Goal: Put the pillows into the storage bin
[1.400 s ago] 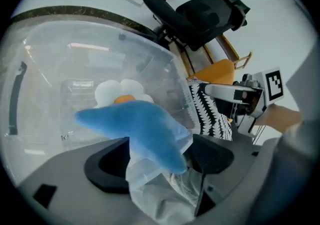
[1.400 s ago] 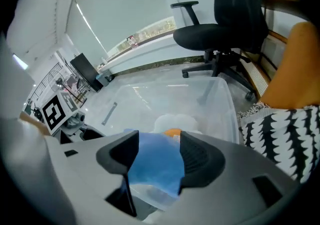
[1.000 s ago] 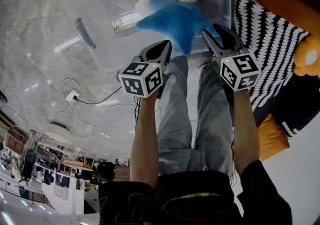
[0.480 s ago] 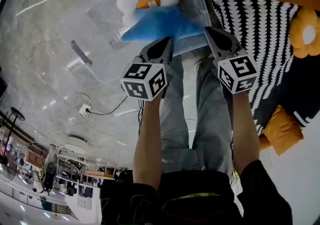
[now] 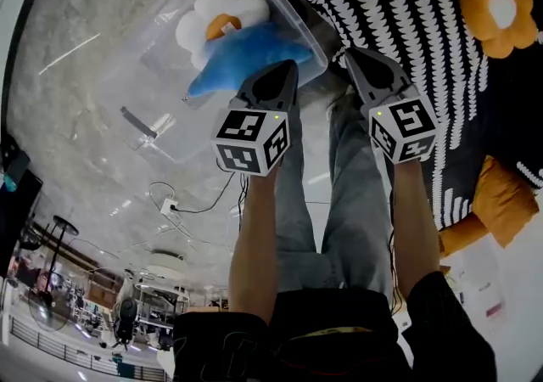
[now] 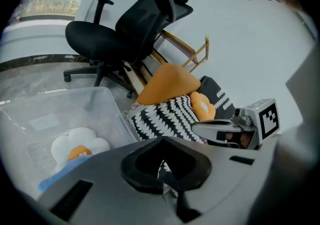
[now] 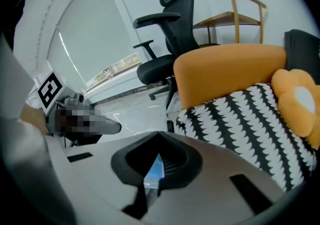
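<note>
1. The blue star pillow (image 5: 242, 53) lies inside the clear storage bin (image 5: 136, 75), against the wall nearest the person.
2. A white flower pillow (image 5: 208, 15) with an orange centre lies in the bin too, touching the blue one on its far side.
3. The bin stands on the pale marble floor (image 5: 76, 24).
4. Just beside the bin's corner lies a black-and-white patterned pillow (image 5: 407, 15), outside the bin.
5. An orange flower pillow (image 5: 501, 2) rests on the patterned one, and a plain orange pillow (image 5: 501, 202) lies at its edge.
6. The left gripper (image 5: 287, 70) hangs at the bin's near rim, by the blue pillow; its jaws are together with nothing clamped.
7. The right gripper (image 5: 352, 56) hangs by the patterned pillow's edge; its jaws are also together, holding nothing.
8. A black office chair (image 6: 125, 29) stands beyond the bin.
</note>
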`<state>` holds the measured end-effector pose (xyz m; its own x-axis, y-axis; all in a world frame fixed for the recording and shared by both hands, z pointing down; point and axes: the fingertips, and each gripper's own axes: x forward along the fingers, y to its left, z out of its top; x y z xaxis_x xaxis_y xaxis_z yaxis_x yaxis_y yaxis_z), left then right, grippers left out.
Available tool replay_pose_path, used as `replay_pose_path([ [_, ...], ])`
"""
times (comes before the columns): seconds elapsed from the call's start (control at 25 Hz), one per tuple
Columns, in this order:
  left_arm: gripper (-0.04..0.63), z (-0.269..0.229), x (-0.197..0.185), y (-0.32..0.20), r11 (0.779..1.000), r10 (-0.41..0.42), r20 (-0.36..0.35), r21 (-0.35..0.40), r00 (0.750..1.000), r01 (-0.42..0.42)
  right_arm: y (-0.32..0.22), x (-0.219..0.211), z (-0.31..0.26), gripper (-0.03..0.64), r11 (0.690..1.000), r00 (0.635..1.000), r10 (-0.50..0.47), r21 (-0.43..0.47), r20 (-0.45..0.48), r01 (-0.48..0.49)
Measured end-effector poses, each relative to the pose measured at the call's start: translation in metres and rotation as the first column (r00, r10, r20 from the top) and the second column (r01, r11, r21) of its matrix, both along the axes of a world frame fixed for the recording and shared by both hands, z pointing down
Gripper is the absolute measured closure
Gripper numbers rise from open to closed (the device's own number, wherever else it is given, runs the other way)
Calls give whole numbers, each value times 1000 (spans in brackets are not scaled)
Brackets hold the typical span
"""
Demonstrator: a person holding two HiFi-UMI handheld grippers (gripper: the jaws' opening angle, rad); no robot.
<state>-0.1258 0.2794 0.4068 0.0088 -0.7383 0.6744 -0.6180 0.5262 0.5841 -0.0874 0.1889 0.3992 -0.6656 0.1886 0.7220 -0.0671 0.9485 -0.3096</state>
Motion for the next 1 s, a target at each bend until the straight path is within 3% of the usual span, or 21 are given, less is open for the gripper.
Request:
replay_pose_path([
  [0.16,598,-10,20,-39,995,102,30,4,994,-103,-37,27,-5,615,998,998,60,19,1,-60],
  [0.48,597,-25,83,-117,951,308,117,-12,944,-309,-115,101,-11,615,970,972,236,63,11,-236],
  [0.68,598,-32,95,-160,941,339,124,-16,933,-339,-161,127,-22,615,951,955,297,92,6,-296],
  [1.0,598,-23,137,-228,909,416,166,-60,894,-412,-232,190,-19,615,907,916,402,126,18,-401],
])
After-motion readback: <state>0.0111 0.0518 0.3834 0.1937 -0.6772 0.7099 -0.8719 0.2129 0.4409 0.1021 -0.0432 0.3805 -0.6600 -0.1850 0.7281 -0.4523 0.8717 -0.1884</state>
